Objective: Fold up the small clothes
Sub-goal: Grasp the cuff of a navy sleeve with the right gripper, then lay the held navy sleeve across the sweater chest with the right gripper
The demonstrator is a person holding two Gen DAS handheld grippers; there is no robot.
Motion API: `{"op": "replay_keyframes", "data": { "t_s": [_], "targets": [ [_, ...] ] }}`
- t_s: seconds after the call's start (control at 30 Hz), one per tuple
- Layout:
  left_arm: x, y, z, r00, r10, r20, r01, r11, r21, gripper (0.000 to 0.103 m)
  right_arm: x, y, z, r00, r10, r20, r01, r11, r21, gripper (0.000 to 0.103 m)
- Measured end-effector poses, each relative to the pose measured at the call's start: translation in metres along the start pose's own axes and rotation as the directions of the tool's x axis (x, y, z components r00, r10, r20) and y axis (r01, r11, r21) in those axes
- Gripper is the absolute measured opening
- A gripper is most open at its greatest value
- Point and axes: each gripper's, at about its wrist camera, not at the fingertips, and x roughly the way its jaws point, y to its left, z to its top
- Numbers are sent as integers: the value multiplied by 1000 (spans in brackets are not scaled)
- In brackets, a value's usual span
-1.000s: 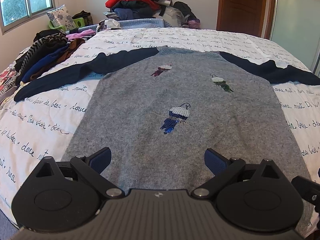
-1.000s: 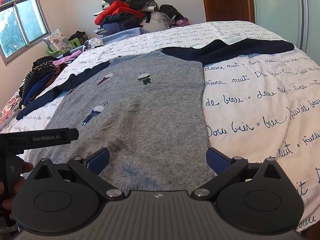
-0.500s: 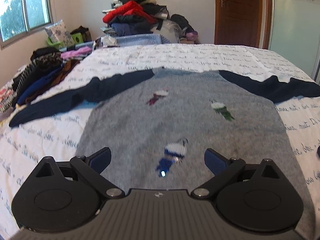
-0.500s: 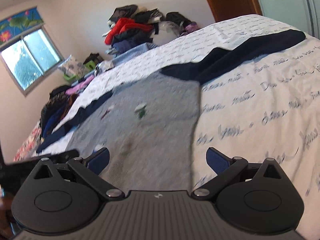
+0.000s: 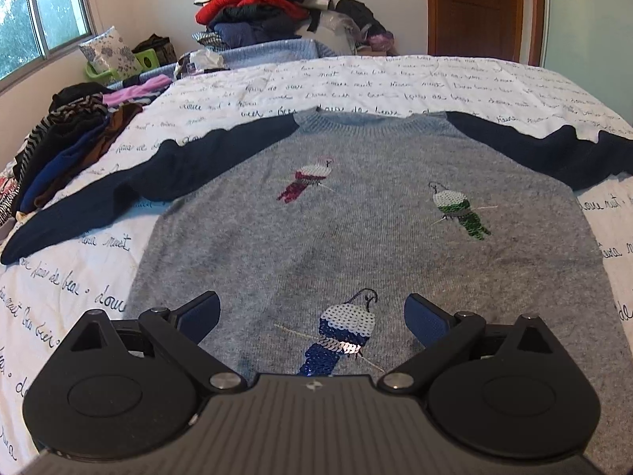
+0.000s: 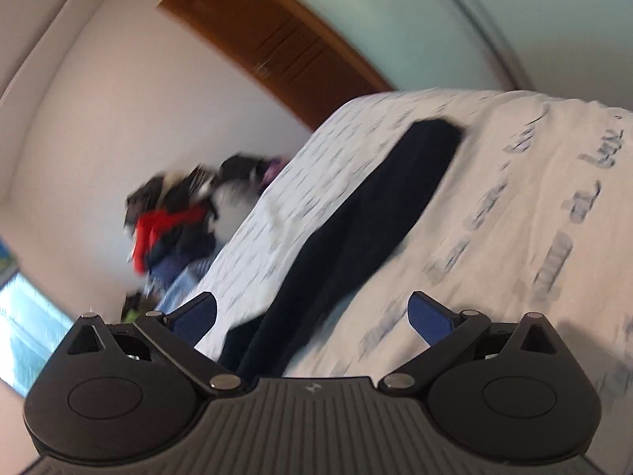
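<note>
My left gripper (image 5: 312,314) hangs over the lower front of the grey knitted sweater with navy sleeves (image 5: 356,229), fingers spread wide with nothing between them but the blue sequinned bird (image 5: 344,332) sewn on the chest. The sweater lies flat, front up, on the white quilt printed with black handwriting (image 5: 395,79). Ahead of the tool its neckline runs straight; the two navy sleeves stretch out to either side, the left one ending well off toward the quilt's edge. Bare quilt lies beyond the collar and along both flanks of the body, so there is open room around every edge I can see. Left of the tool, a row of striped, blue and brown garments (image 5: 67,138) lines the bed's margin; far ahead a heap of red and dark clothes (image 5: 265,4) sits against the wall beside a brown wooden door (image 5: 474,8).

My right gripper (image 6: 312,314) is rolled sharply and its view is blurred. Its fingers are also apart and empty, and the right navy sleeve (image 6: 356,237) runs away between them across the quilt.
</note>
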Motion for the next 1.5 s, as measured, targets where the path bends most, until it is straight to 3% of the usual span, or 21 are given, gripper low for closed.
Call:
{"op": "replay_keyframes", "data": {
  "t_s": [0.1, 0.27, 0.47, 0.67, 0.73, 0.77, 0.8, 0.87, 0.9, 0.93, 1.07, 1.2, 1.27, 1.33, 1.4, 1.5],
  "targets": [
    [5, 0, 2, 1000, 17, -10, -16, 1000, 1, 98, 23, -16, 16, 998, -56, 18, 56, 998, 5, 103],
    [13, 1, 7, 999, 31, -31, -31, 999, -7, 99, 51, -25, 29, 998, -11, 63, 9, 999, 33, 103],
    [19, 1, 13, 996, -35, -80, 31, 998, -53, 98, 81, -23, 40, 993, 41, 112, -39, 999, -15, 103],
    [23, -5, 15, 996, -21, -83, 20, 1000, -19, 98, 97, -21, 51, 987, 44, 153, -41, 999, -21, 101],
    [27, -6, 16, 995, -21, -94, 20, 1000, -21, 99, 102, -23, 54, 988, 26, 154, -24, 1000, -15, 91],
    [28, -6, 16, 995, -22, -99, 20, 1000, -23, 99, 104, -26, 55, 988, 9, 156, -9, 1000, -2, 74],
    [30, -6, 16, 994, -22, -103, 20, 1000, -24, 99, 106, -32, 56, 989, -17, 150, 13, 1000, 28, 45],
    [33, -6, 18, 993, -25, -111, 22, 999, -26, 99, 105, -49, 57, 987, -48, 151, 28, 991, 129, 15],
    [33, -6, 18, 993, -28, -111, 25, 999, -26, 99, 104, -56, 57, 987, -29, 156, 2, 986, 169, 9],
    [34, -6, 18, 994, -30, -109, 27, 999, -25, 98, 102, -60, 58, 987, -8, 161, -22, 983, 182, 9],
    [35, -4, 20, 994, -28, -103, 26, 999, -22, 99, 91, -43, 62, 983, -46, 177, 32, 996, 82, 8],
    [32, 2, 21, 995, -39, -93, 35, 999, -38, 98, 56, -21, 66, 965, 9, 264, -9, 1000, 2, 8],
    [31, 4, 20, 995, -38, -88, 35, 999, -42, 98, 49, -12, 68, 959, -23, 282, 46, 996, -72, 8],
    [32, 6, 21, 995, -36, -89, 32, 998, -48, 99, 49, -12, 70, 959, -106, 262, 132, 988, -83, 8],
    [30, 10, 21, 996, -41, -83, 37, 998, -58, 99, 42, -9, 67, 958, -107, 266, 132, 988, -76, 8],
    [26, 18, 22, 997, -30, -65, 26, 997, -72, 98, 34, 32, 51, 958, -65, 281, 143, 953, -268, 8]
  ]
}}
